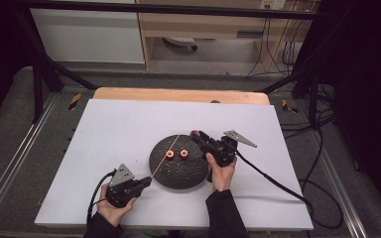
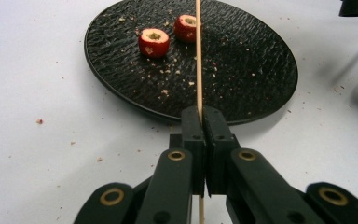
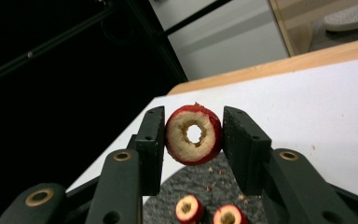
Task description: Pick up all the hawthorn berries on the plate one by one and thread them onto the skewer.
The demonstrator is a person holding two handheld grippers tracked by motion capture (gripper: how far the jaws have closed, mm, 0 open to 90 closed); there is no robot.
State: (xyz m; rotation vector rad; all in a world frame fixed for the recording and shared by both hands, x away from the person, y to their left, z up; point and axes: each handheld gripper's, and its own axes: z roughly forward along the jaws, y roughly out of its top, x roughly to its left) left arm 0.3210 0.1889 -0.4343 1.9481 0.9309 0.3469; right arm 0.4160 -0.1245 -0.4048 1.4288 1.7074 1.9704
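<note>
A cored red fruit piece [image 3: 194, 134] sits pinched between the right gripper [image 3: 193, 140] jaws, raised above the black plate [image 2: 261, 70]. The left gripper [image 2: 204, 121] clamps a thin wooden skewer [image 2: 198, 56] slanting over two fruit rings [image 1: 177, 154] on that plate.
</note>
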